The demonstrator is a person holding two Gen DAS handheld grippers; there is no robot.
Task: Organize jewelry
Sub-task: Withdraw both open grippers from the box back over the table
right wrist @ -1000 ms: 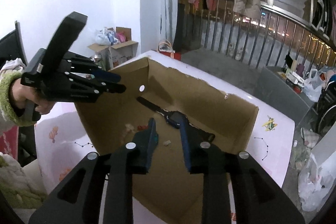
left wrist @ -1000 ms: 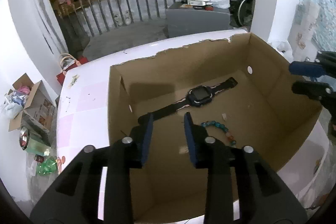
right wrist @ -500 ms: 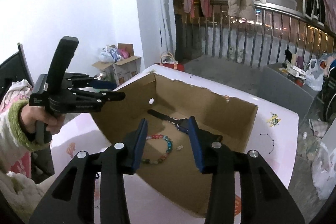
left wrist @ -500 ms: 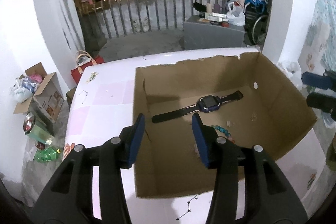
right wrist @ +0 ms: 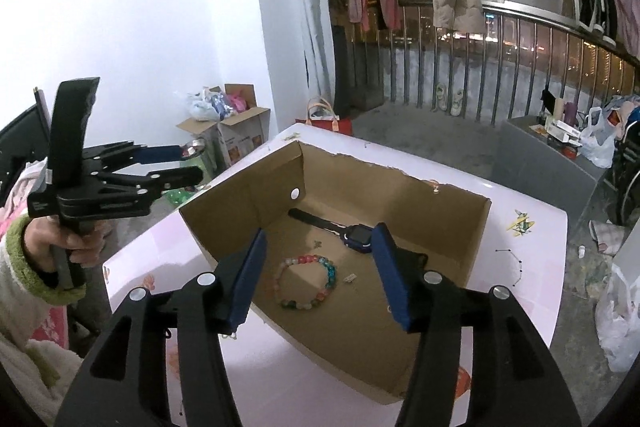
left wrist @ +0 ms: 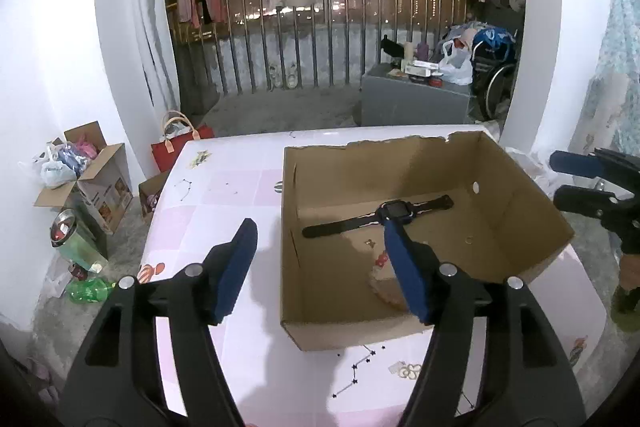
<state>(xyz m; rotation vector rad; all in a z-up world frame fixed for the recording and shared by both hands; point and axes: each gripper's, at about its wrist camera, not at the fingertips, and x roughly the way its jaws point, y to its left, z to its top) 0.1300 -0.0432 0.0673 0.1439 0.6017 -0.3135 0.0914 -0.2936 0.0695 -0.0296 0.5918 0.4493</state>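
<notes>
An open cardboard box [left wrist: 532,211] [right wrist: 240,203] stands on a white table with pink patches [left wrist: 216,203]. Inside lie a black smartwatch [left wrist: 394,207] [right wrist: 356,235] and a coloured bead bracelet [right wrist: 306,281], mostly hidden behind my finger in the left wrist view [left wrist: 380,261]. My left gripper [left wrist: 322,273] is open and empty, held above the box's near left corner; it also shows in the right wrist view [right wrist: 172,167]. My right gripper [right wrist: 318,281] is open and empty above the box; it also shows in the left wrist view [left wrist: 572,179].
A metal railing [left wrist: 320,39] with hanging clothes runs behind the table. A grey cabinet [left wrist: 412,99] with clutter stands beyond it. Cardboard boxes [left wrist: 88,179], a red bag [left wrist: 176,143] and bottles [left wrist: 86,289] sit on the floor at left.
Both grippers have pulled up and back from inside the box and their jaws have opened wider. The watch and bracelet have stayed in the box.
</notes>
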